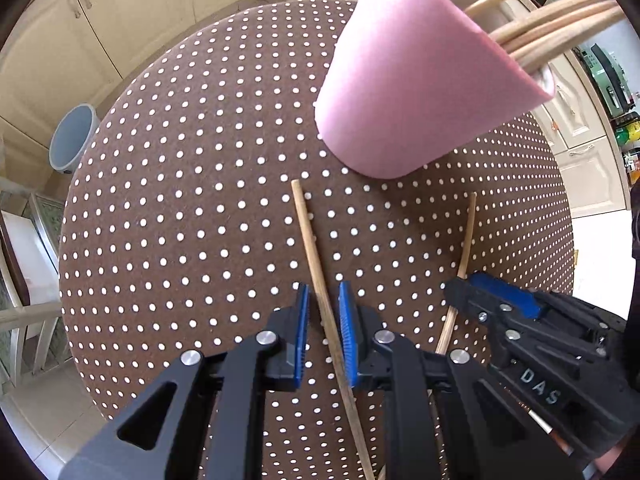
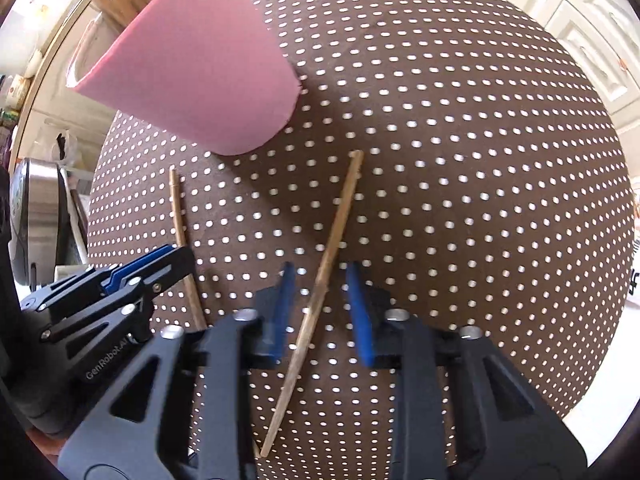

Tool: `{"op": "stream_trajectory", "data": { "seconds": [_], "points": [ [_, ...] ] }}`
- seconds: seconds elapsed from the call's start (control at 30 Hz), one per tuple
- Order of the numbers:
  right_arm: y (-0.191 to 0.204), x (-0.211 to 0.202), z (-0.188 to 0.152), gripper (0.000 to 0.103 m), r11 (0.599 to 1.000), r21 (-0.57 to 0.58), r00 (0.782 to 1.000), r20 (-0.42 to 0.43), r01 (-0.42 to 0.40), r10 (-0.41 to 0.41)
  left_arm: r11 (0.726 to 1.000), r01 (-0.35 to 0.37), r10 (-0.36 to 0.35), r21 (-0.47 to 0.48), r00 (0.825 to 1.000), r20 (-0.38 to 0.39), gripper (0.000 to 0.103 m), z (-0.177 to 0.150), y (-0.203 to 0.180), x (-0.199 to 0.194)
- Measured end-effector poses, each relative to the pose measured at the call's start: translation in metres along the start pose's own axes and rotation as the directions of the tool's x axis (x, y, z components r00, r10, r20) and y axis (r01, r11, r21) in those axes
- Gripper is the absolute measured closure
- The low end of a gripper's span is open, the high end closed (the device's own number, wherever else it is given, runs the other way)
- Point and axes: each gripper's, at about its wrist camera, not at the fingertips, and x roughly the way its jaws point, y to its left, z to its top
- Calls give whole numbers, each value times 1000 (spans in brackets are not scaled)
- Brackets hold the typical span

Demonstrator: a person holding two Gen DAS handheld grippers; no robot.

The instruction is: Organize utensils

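Two loose chopsticks lie on the dotted brown surface (image 1: 180, 220): one chopstick (image 1: 316, 276) runs between the left hand-held gripper (image 1: 325, 334) pads, the other chopstick (image 2: 328, 264) between the right hand-held gripper (image 2: 325, 312) pads. Both point steeply down, side by side, jaws narrowly apart, pads not visibly touching the sticks. One pink cup (image 1: 404, 92) stands just ahead, between them, already holding several chopsticks; nothing blocks the way, and a blue bin (image 1: 72, 138) sits on the floor off left.
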Motion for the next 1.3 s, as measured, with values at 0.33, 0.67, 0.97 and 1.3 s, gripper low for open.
{"op": "stream_trajectory", "data": {
  "seconds": [0.33, 0.67, 0.97, 1.3],
  "points": [
    [8, 9, -9, 97, 1000, -10, 1000, 1, -8, 8, 1000, 8, -8, -26, 1000, 6, 97, -9, 4, 6],
    [-38, -8, -25, 97, 992, 58, 994, -2, -108, 109, 999, 45, -45, -14, 999, 2, 98, -30, -2, 4],
    [-65, -59, -39, 97, 984, 44, 984, 70, -170, 167, 998, 42, -46, 46, 995, 91, 98, -37, -11, -32],
    [-74, -125, -51, 98, 973, -57, 958, 169, -225, 232, 995, 60, -75, 80, 977, 201, 98, -50, -35, -87]
  ]
}}
